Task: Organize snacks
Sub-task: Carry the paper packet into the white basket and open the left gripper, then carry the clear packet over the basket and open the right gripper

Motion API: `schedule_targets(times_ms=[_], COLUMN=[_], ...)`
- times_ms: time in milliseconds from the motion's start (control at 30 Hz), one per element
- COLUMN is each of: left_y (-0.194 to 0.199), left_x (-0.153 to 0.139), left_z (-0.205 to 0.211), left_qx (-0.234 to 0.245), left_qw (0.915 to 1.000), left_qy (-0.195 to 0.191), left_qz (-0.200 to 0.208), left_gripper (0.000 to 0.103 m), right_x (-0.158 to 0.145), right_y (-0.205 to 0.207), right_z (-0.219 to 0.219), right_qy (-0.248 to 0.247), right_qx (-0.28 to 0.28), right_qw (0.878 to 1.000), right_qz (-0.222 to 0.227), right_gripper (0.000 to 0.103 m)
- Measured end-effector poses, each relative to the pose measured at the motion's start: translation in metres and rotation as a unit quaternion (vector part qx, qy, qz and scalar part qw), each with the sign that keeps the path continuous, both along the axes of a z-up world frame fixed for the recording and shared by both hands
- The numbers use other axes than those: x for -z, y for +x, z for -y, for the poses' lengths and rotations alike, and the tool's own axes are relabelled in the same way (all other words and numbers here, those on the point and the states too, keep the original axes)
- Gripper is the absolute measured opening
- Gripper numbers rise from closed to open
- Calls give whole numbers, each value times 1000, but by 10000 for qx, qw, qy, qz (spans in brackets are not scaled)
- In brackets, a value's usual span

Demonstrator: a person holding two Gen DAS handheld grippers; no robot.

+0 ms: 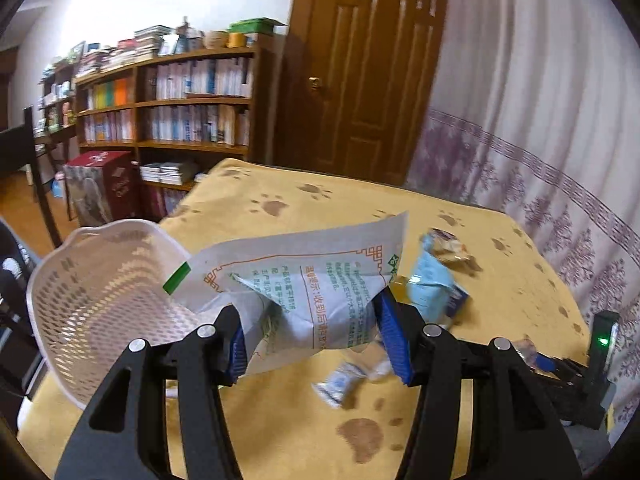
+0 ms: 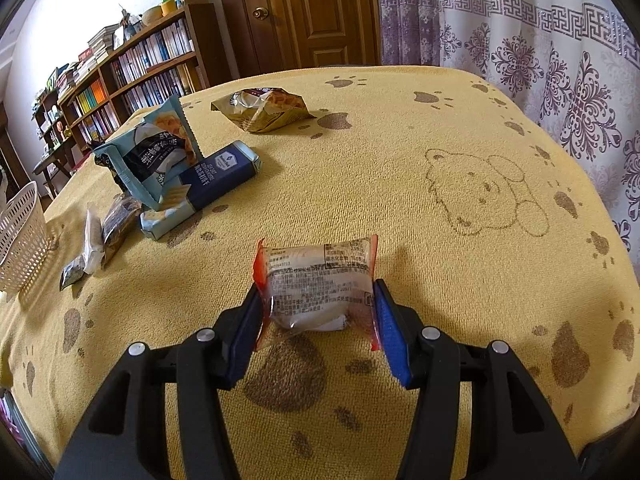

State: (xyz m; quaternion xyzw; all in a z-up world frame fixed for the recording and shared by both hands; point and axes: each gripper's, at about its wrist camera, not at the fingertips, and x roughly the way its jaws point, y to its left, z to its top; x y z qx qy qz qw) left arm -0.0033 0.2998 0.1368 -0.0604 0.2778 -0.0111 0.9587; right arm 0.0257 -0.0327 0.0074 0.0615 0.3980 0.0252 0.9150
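Left gripper (image 1: pixel 316 336) clenched on large white paper-like pouch with green and orange print (image 1: pixel 304 280), held above table beside white perforated plastic basket (image 1: pixel 80 300). Right gripper (image 2: pixel 318 320) clamped on small clear wrapped cake with red edges (image 2: pixel 316 280), low over yellow paw-print tablecloth (image 2: pixel 440 240). Basket apparently empty. Left to collect: blue cracker pack (image 2: pixel 200 192), light-blue waffle bag (image 2: pixel 156 152), brown bag (image 2: pixel 264 112), few small packets (image 2: pixel 100 236).

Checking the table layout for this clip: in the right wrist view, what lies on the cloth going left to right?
White basket → small dark packet → white packet → navy box → brown waffle bag → clear packet in the right gripper → bear drawing.
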Motion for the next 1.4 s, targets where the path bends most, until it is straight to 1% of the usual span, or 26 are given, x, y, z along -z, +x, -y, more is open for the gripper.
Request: schedule_targets(times_ms=[300, 367, 467, 500, 533, 633, 833, 1000, 1133, 1233, 1400], left_y=[-1, -3, -7, -10, -12, -19, -30, -35, -40, -43, -47], left_x=[1, 3, 4, 3, 1, -3, -14, -23, -28, -32, -36], left_z=[-67, -78, -99, -106, -110, -122, -139, -150, -154, -156, -159], left_qx=[-790, -978, -1280, -1407, -1509, -1703, -1860, -1987, -2060, -2095, -2101], left_qw=[9968, 9951, 9918, 9900, 9884, 9848, 9816, 9791, 9774, 9764, 9763], left_qy=[71, 101, 46, 76, 124, 277, 349, 299, 285, 310, 215], left_qz=[-26, -28, -10, 41, 92, 208, 259, 307, 388, 434, 474], left_gripper=[57, 62, 74, 85, 90, 94, 97, 98, 99, 99, 99], right_x=[0, 1, 1, 0, 0, 0, -1, -3, -8, -15, -36], right_y=[0, 0, 0, 0, 0, 0, 0, -4, -13, -18, -21], right_z=[0, -1, -1, -1, -1, -1, -2, -2, -6, -17, -47], right_qy=[-5, -12, -28, -35, -45, -88, -129, -85, 92, 140, 159], right_qx=[0, 1, 2, 2, 3, 5, 6, 56, 89, 35, -200], right_qw=[10000, 10000, 10000, 10000, 10000, 10000, 9999, 9999, 9998, 9995, 9983], right_qz=[-1, -3, -5, -4, -6, -14, -21, 30, 168, 276, 523], right_gripper=[55, 54, 54, 54, 54, 54, 54, 53, 53, 53, 53])
